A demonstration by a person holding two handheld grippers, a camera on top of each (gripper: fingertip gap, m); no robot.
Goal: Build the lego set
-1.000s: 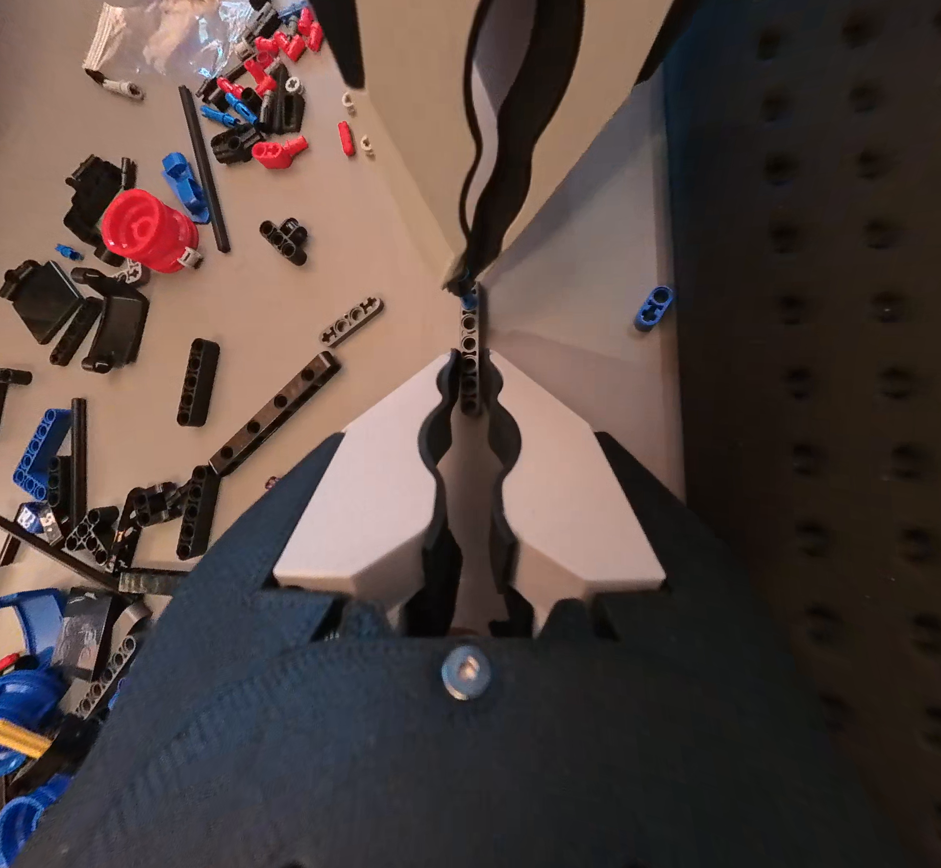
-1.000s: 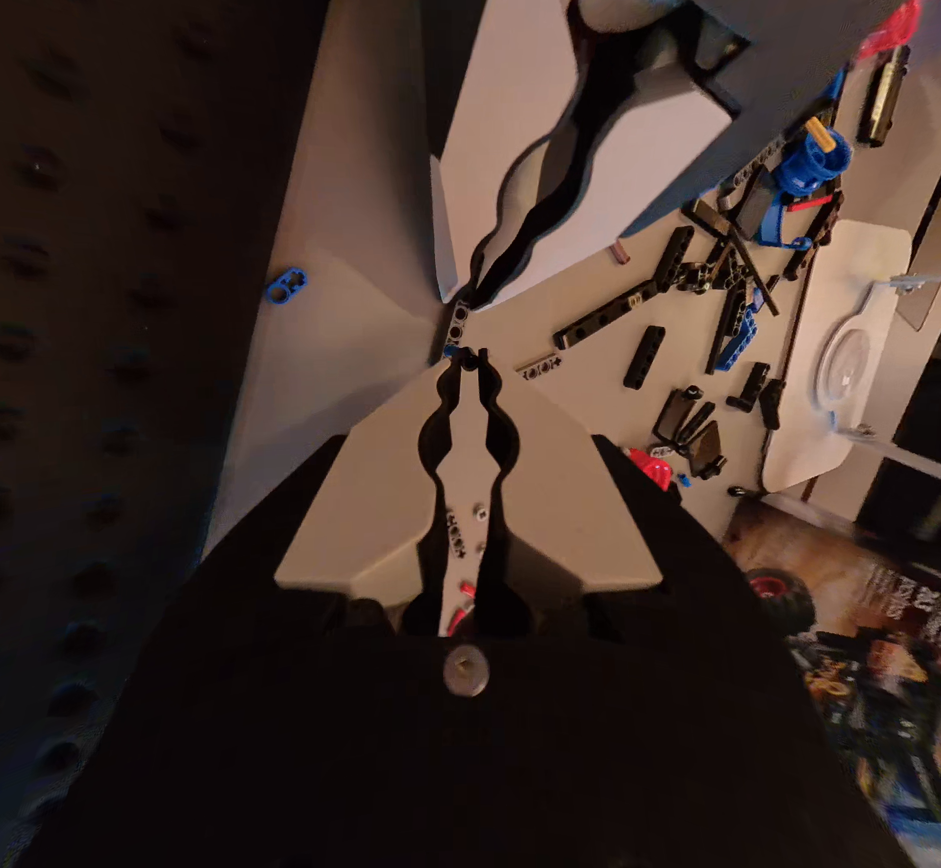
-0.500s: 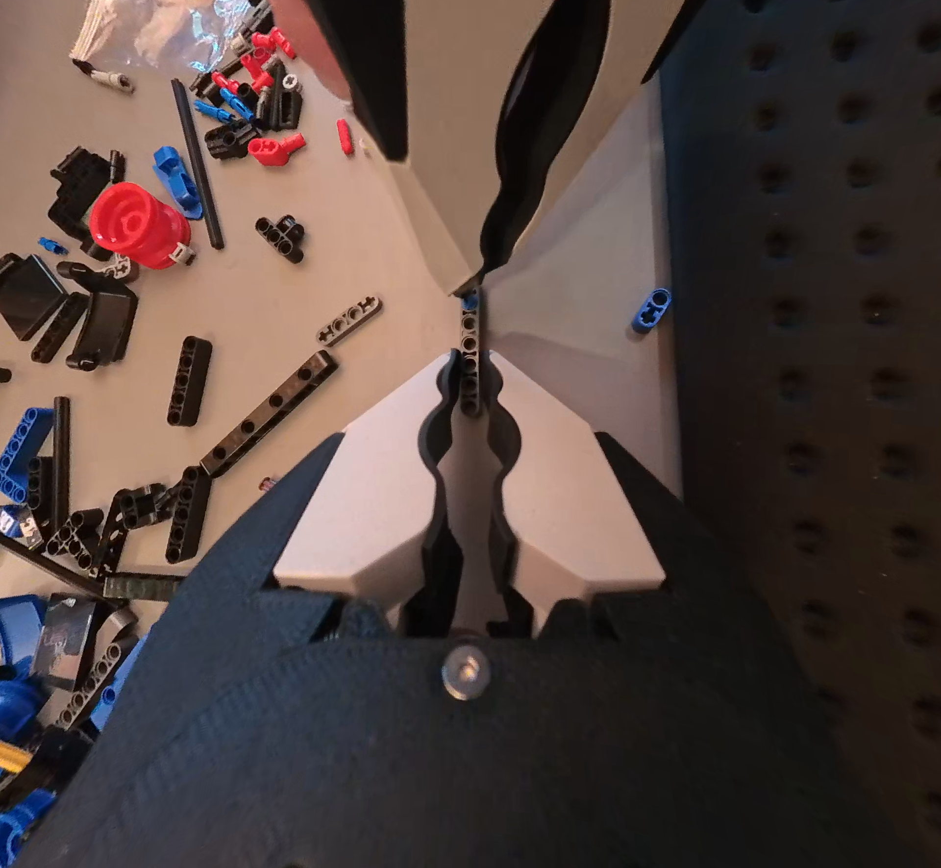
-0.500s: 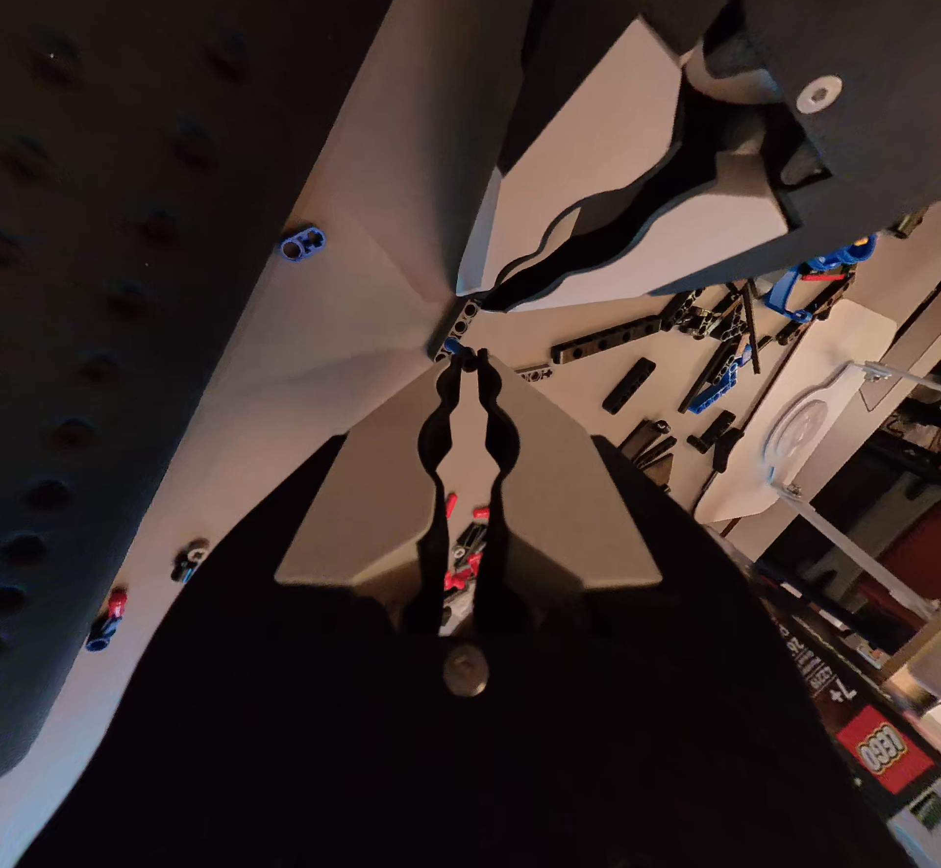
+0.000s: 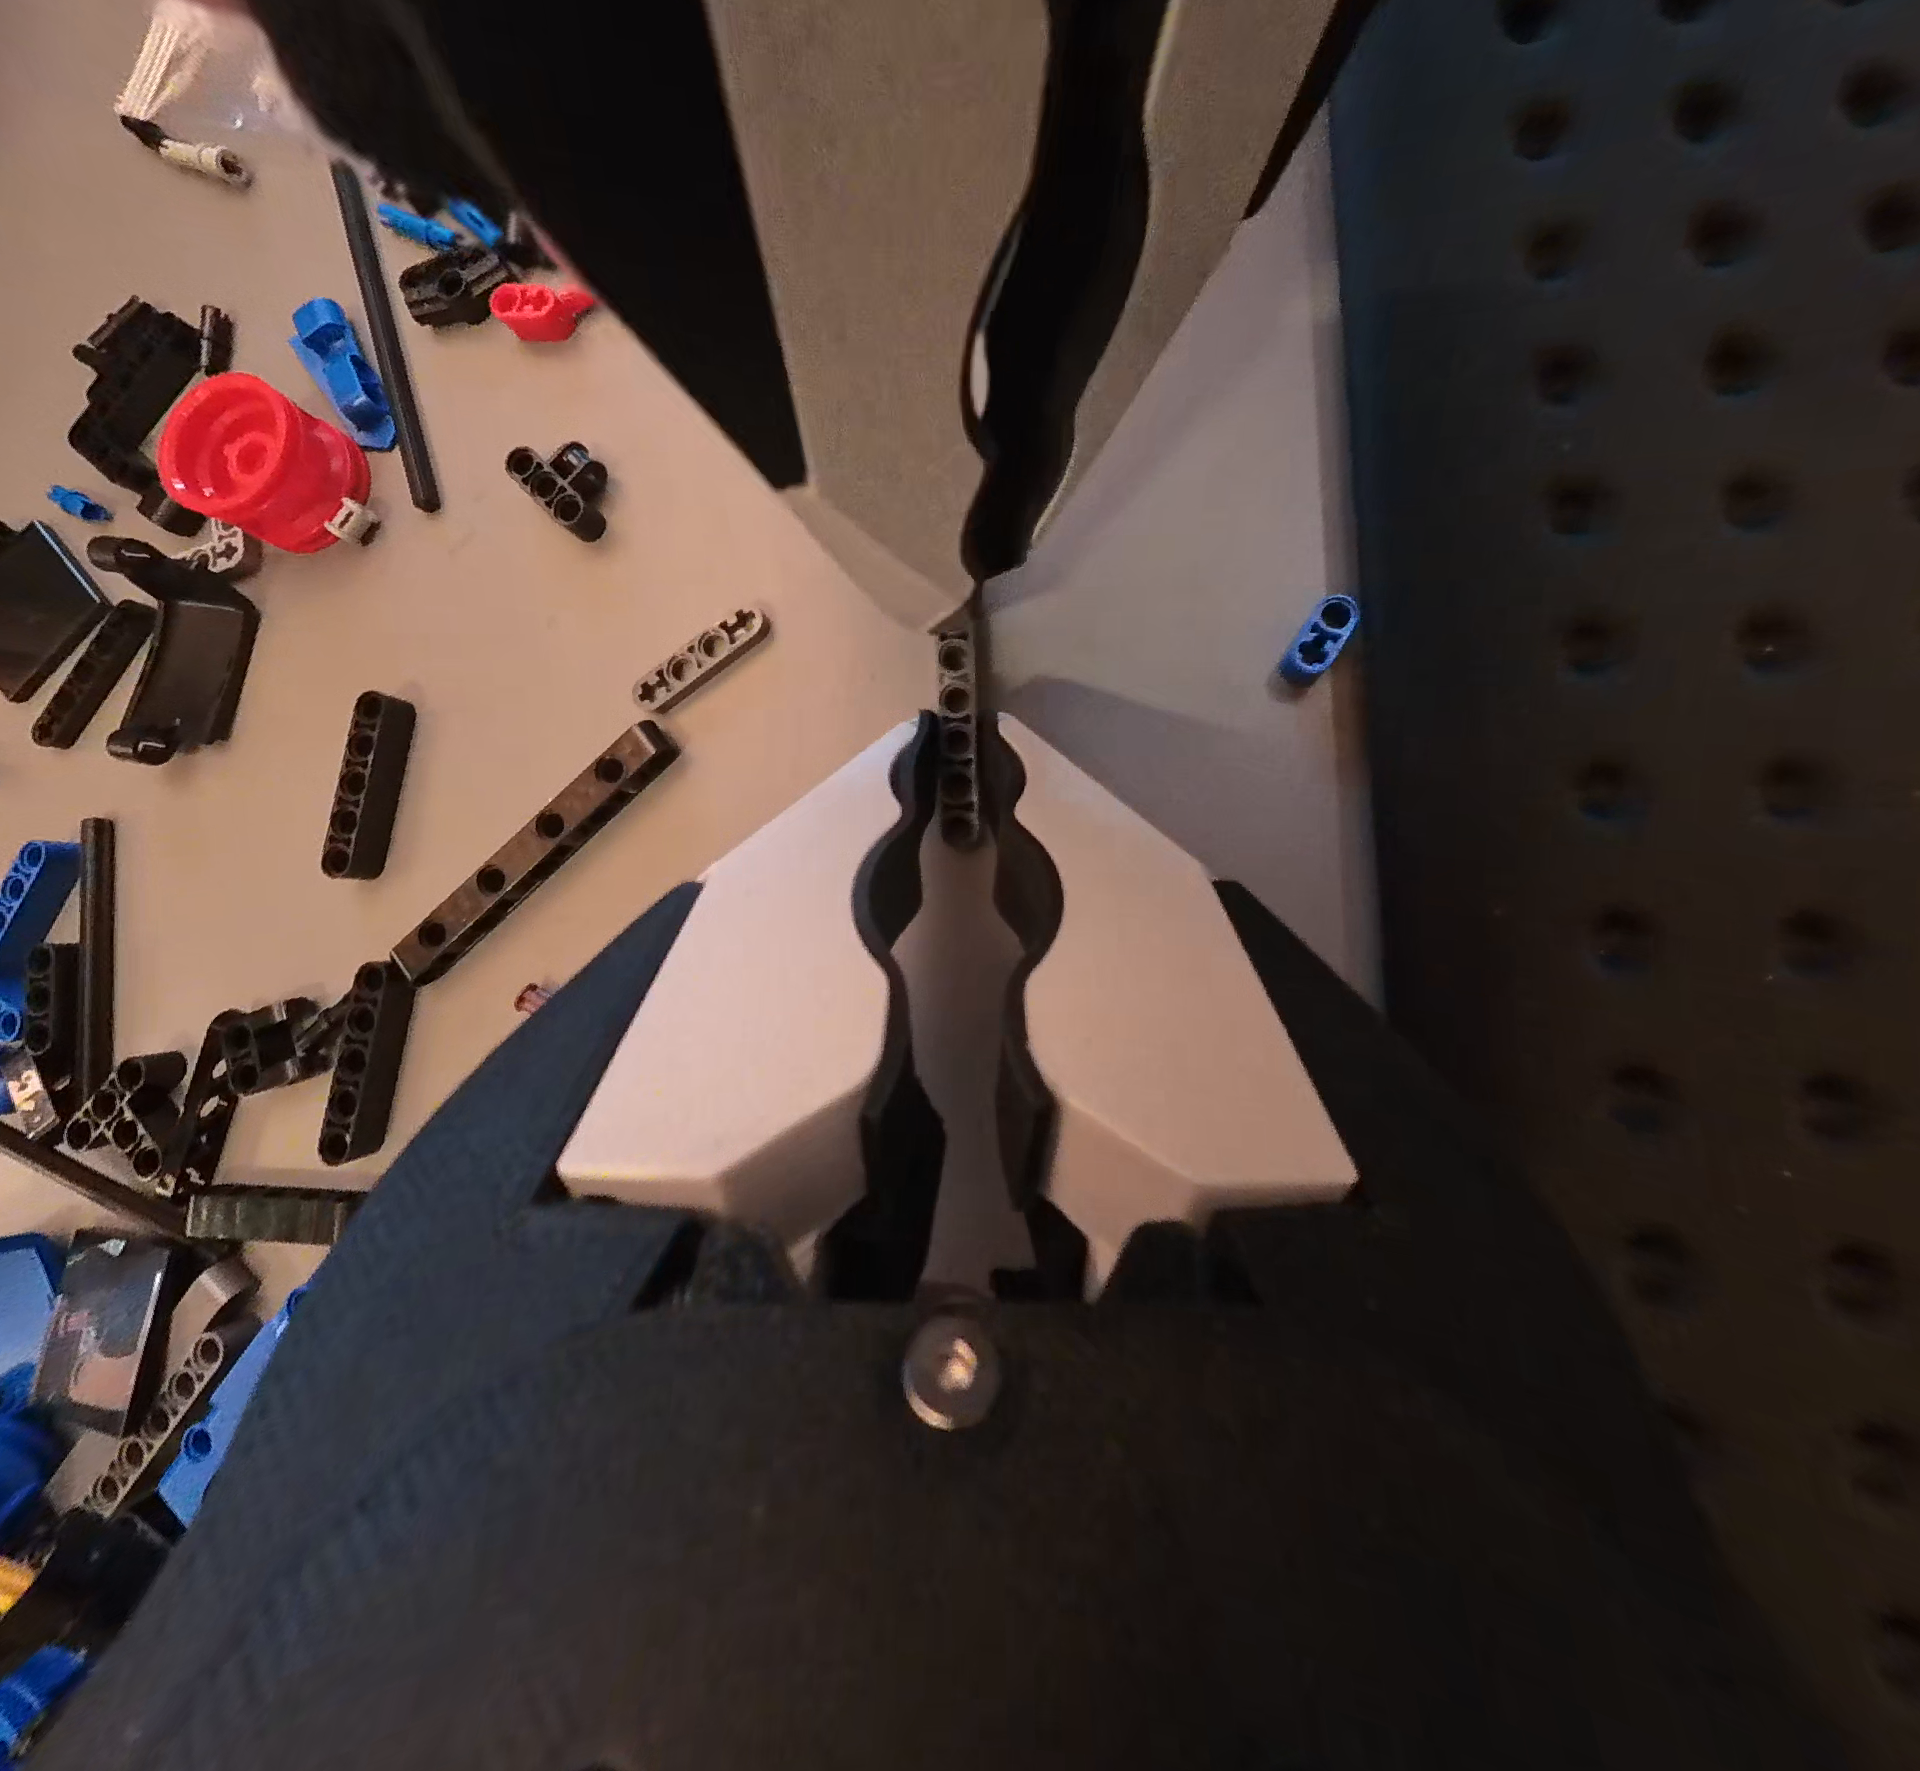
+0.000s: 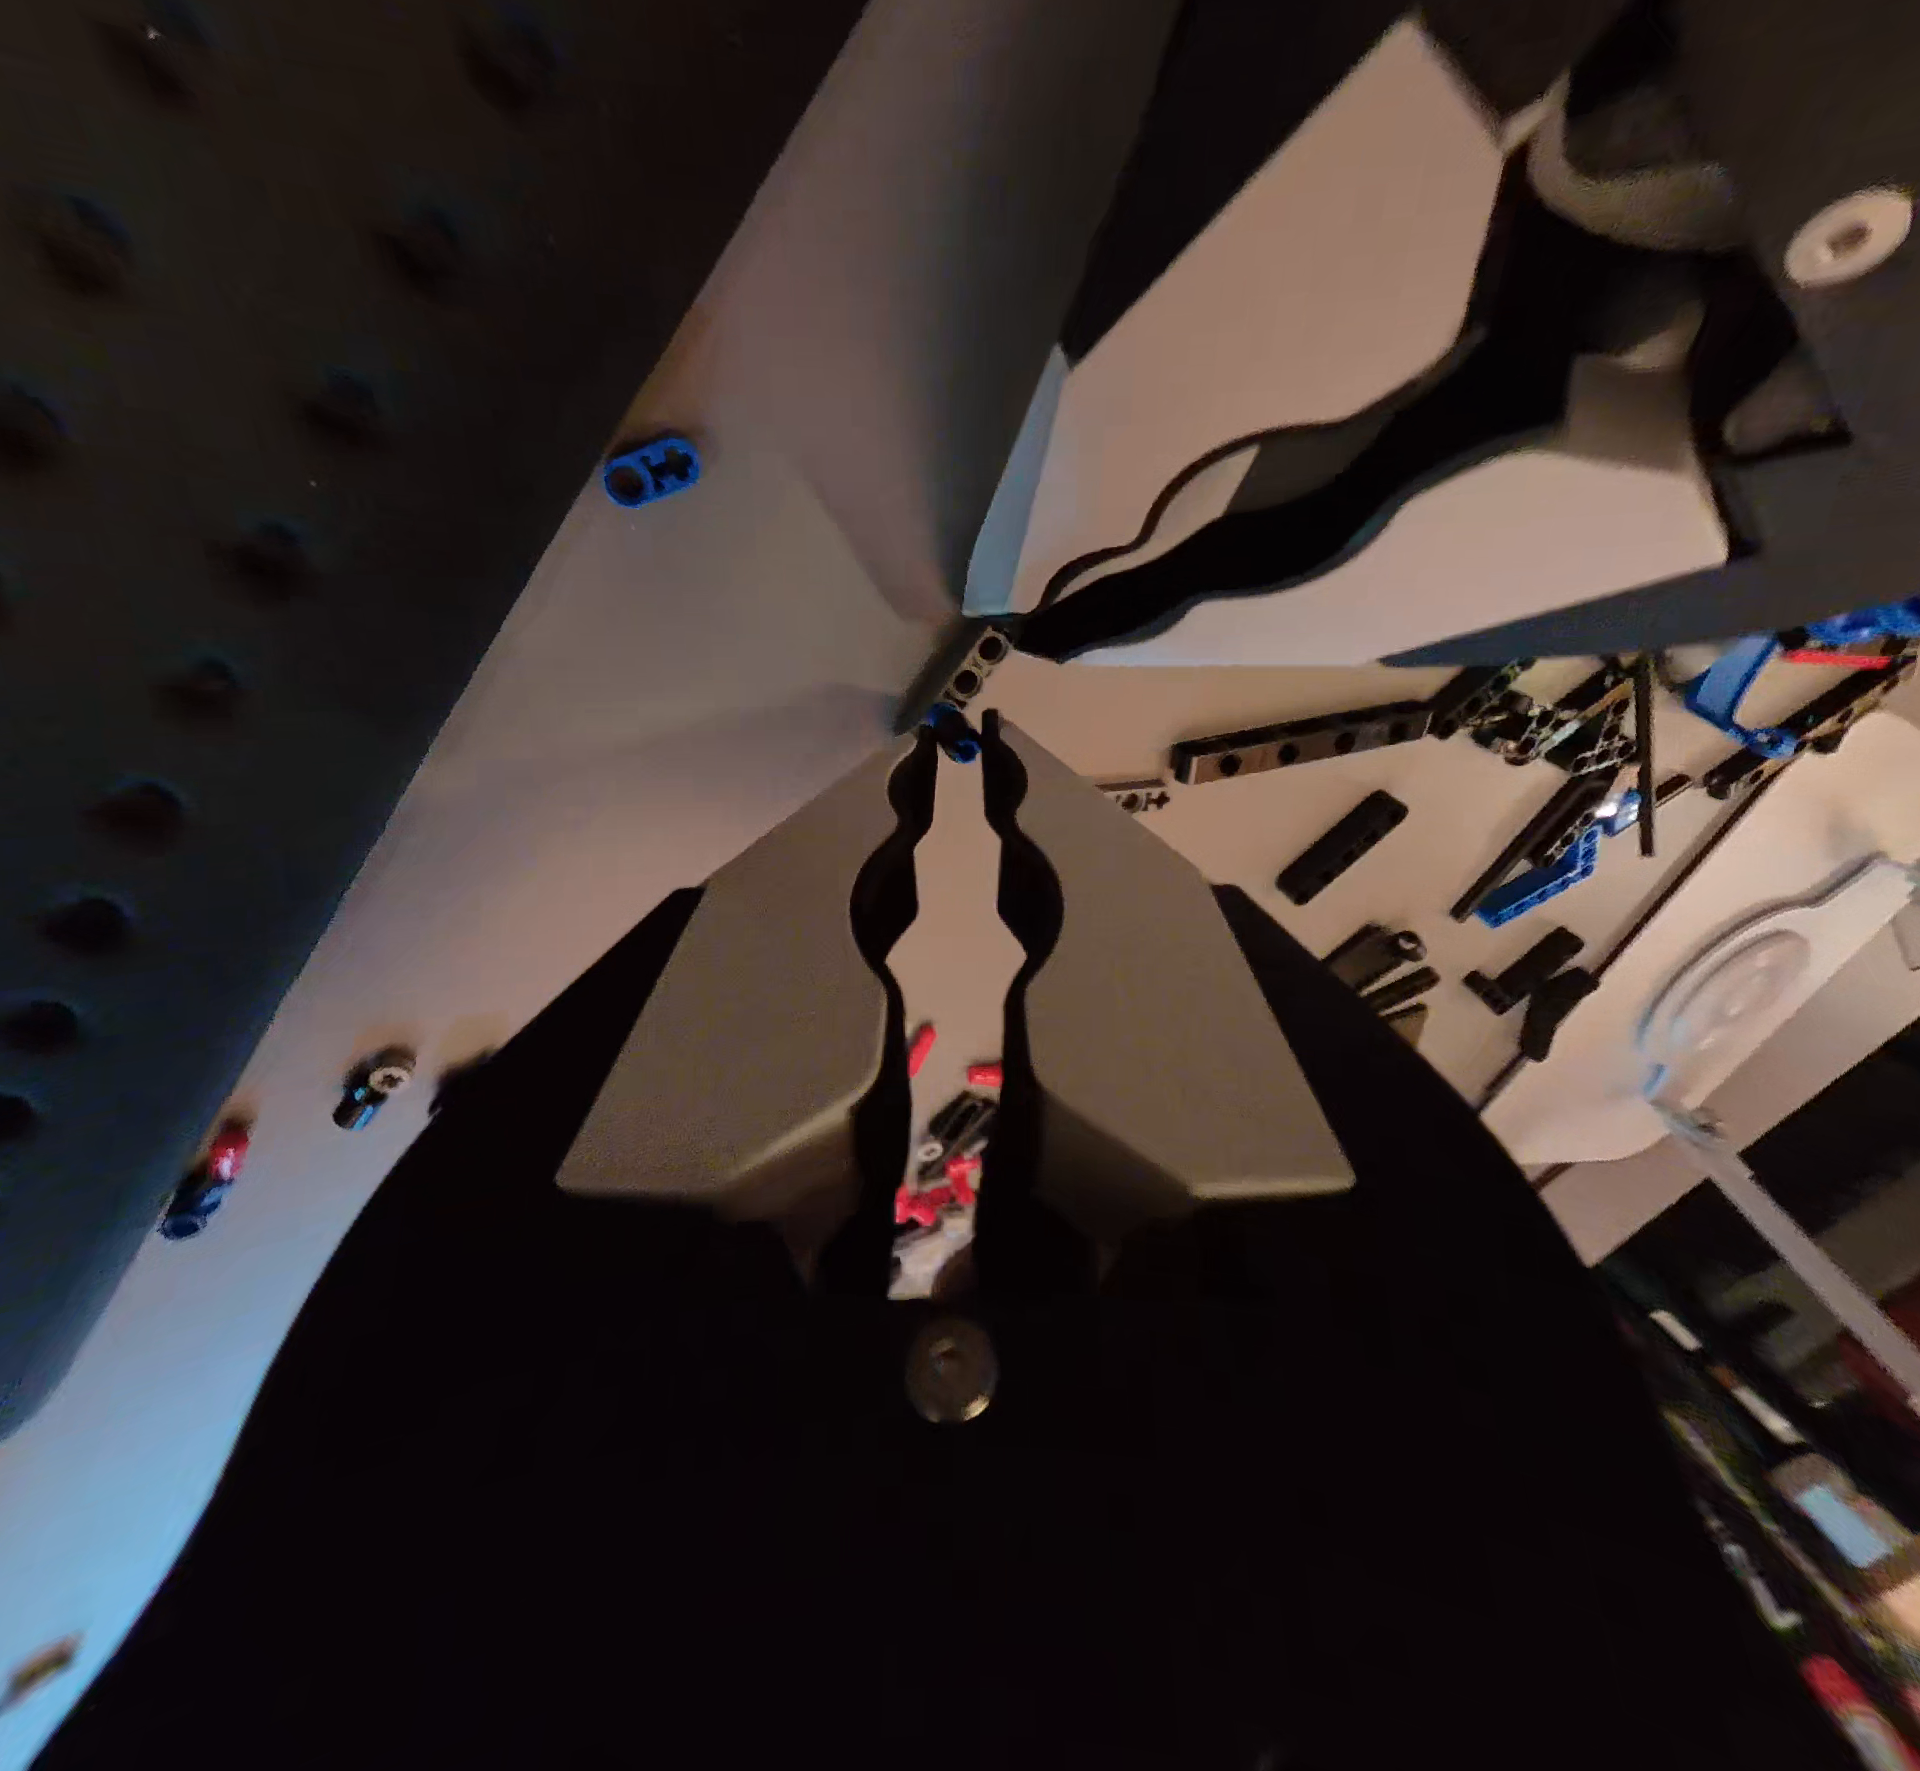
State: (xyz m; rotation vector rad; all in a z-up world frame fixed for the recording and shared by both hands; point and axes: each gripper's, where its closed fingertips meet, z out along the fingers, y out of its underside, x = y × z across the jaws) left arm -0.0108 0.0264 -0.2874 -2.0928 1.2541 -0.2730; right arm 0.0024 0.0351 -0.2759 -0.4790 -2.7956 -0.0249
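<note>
Beam [image 5: 957,734], grey and holed, sits pinched in your left claw [image 5: 961,765], held above the worktop [image 5: 623,599]. Your right claw [image 6: 958,734] meets its far end, closed on a small blue pin [image 6: 951,729]. Loose pieces lie scattered below; a blue connector [image 5: 1317,639] rests near the perforated dark panel [image 5: 1662,578].

My right gripper [image 6: 958,736] pinches a small blue pin [image 6: 951,729] at its fingers' tips, just touching the end of a grey beam [image 6: 971,667] that the left gripper [image 6: 1049,625] grips from two o'clock. A blue connector [image 6: 651,471] lies on the worktop [image 6: 644,682] at eleven o'clock.
</note>
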